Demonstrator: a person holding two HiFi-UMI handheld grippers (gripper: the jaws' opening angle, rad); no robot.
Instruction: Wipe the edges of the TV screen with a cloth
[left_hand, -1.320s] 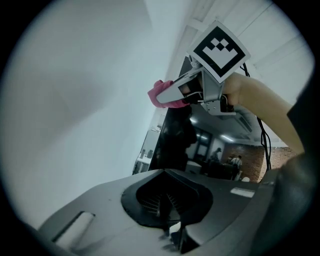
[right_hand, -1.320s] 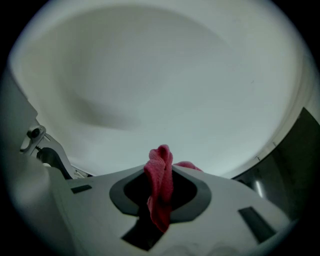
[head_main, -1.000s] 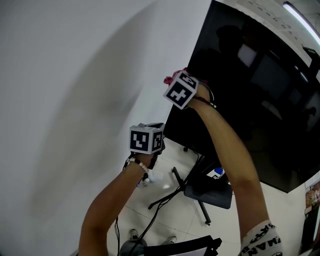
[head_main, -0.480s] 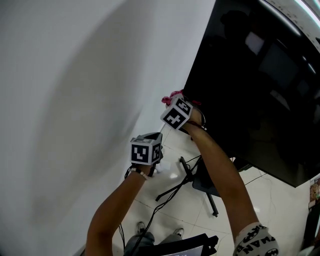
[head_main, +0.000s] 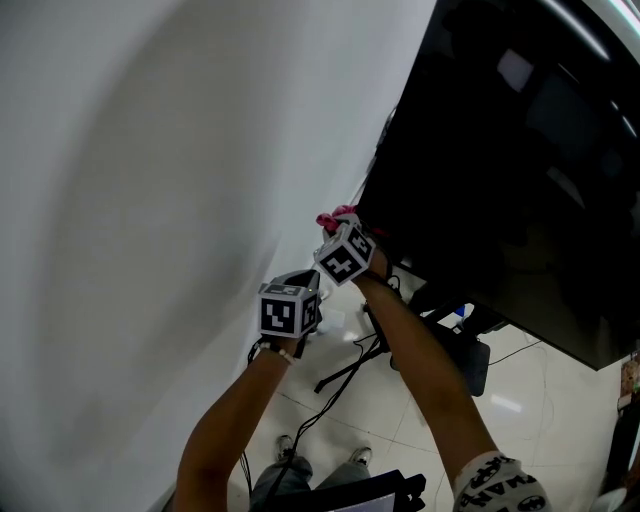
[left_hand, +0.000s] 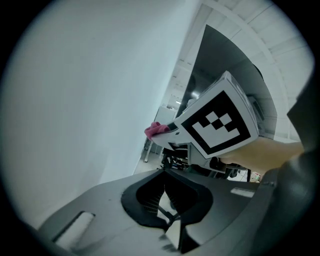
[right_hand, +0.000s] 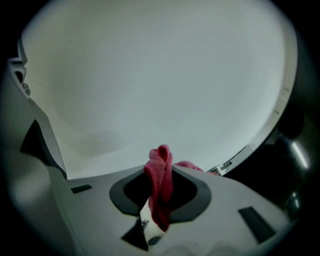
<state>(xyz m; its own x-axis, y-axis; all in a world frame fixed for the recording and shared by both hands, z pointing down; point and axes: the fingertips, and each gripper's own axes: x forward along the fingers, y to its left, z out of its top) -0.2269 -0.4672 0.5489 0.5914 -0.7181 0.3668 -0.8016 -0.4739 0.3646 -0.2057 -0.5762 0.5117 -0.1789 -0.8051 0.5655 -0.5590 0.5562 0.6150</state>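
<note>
A plain white wall (head_main: 150, 200) fills the left side; low against it, the person's left arm holds the left gripper (head_main: 300, 290), its marker cube facing the camera; in the left gripper view its jaws (left_hand: 165, 197) are drawn together with nothing between them, only a thin sliver of light showing between the ribbed pads (left_hand: 150, 192); just to the right and slightly higher, the right gripper (head_main: 342, 240) points up toward the wall; its jaws are pinched on a pink cloth (head_main: 335, 217), which in the right gripper view stands up between them in a folded bunch (right_hand: 160, 180); the cloth sits at the left edge of the TV screen (head_main: 520, 170), near its lower corner, though actual contact with the frame cannot be confirmed; the screen is a large black panel filling the right side, showing faint reflections; below it lie a pale tiled floor (head_main: 520, 400), a black stand (head_main: 345, 375) and trailing cables (head_main: 300, 430).
</note>
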